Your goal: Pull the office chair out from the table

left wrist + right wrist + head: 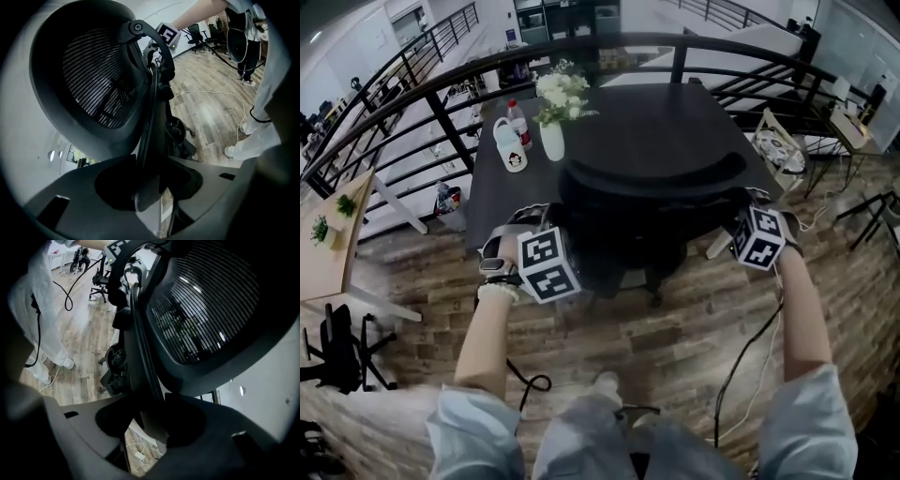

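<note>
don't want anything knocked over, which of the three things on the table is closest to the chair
The white vase of flowers, just beside the chair back; the mug and the red-capped bottle stand beyond it, farther off.

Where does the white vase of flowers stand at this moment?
In the head view, the white vase of flowers stands on the dark table, toward its left side, just right of the white mug and beyond the black office chair.

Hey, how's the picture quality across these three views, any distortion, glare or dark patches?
Head view: strong fisheye bows the railing; the office chair reads as a near-black mass. Left gripper view: dark vignetted corners, glare on the wood floor. Right gripper view: mesh backrest sharp, foreground murky.
</note>
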Tool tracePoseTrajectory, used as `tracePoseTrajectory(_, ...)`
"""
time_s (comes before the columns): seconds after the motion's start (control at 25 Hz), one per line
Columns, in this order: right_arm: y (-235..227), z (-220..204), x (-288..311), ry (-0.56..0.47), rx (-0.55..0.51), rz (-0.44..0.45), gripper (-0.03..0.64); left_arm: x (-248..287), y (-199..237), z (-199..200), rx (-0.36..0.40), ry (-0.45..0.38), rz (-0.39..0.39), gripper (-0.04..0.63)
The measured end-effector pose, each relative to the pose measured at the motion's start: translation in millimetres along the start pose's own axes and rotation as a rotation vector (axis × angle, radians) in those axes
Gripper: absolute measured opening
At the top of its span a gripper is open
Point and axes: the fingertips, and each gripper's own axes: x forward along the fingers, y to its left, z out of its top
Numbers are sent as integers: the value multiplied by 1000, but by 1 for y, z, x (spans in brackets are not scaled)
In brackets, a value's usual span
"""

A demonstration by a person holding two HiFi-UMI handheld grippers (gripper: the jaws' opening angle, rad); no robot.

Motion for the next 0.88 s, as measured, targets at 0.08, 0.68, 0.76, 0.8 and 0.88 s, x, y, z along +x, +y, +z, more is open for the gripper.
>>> tracePoseTrajectory(0.08, 9, -3, -9, -11, 5, -5, 198, -6, -9, 3, 4, 22, 1, 170)
tracePoseTrajectory(0.68, 67, -41, -72, -45, 33, -7, 204, -66, -99, 47, -17, 12, 21, 168)
tracePoseTrajectory(0.76, 77, -43, -83, -58, 26, -16, 204, -75, -110, 51, -22, 13, 25, 169)
tracePoseTrajectory(0.8, 82, -44, -88, -62, 23, -20, 204, -80, -116, 53, -24, 16, 25, 169)
tracePoseTrajectory(0.88, 93, -49, -98, -65, 19, -25, 204, -87, -128, 56, -27, 24, 23, 169)
